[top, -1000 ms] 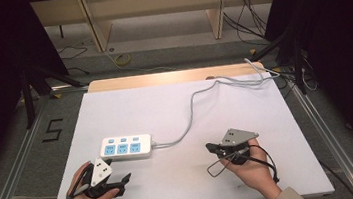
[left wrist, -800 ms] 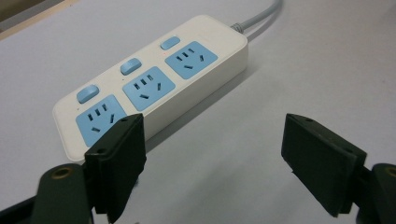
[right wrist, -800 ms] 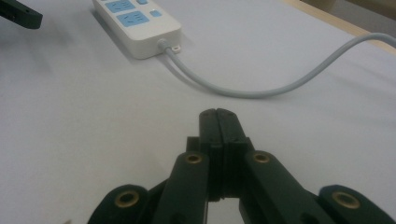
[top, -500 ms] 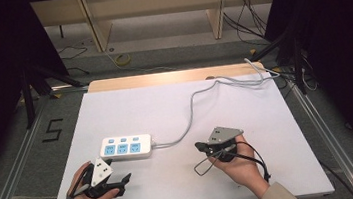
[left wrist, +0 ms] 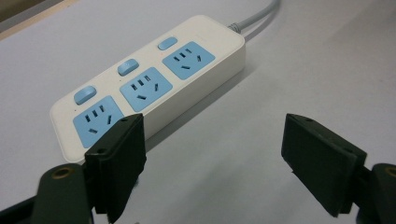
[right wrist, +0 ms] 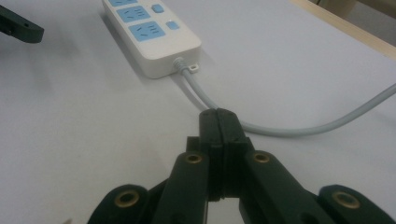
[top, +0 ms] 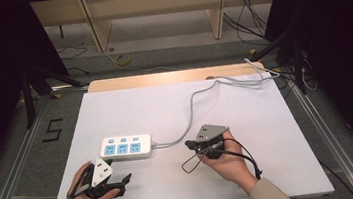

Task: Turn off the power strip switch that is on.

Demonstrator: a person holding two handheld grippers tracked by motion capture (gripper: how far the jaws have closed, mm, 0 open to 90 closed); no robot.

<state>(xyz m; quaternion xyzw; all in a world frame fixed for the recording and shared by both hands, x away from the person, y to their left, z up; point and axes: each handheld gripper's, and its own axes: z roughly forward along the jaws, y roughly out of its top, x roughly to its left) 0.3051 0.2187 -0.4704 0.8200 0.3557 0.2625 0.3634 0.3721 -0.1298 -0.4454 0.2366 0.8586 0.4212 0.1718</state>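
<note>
Right gripper (top: 190, 143) has shifted left across the table (top: 277, 118) toward the power strip's grey cord (top: 191, 109) (jaws pressed together, nothing between them). Its tip now sits just beside the cord, nearer the power strip (top: 125, 147).

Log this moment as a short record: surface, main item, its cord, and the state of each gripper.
surface: white table
main item: white power strip, three blue sockets, three blue switches, lying flat
cord: grey cable runs from the strip's end toward the table's far right corner
left gripper: jaws wide apart, nothing between them, near the strip
right gripper: jaws shut, empty, tips near the cable
</note>
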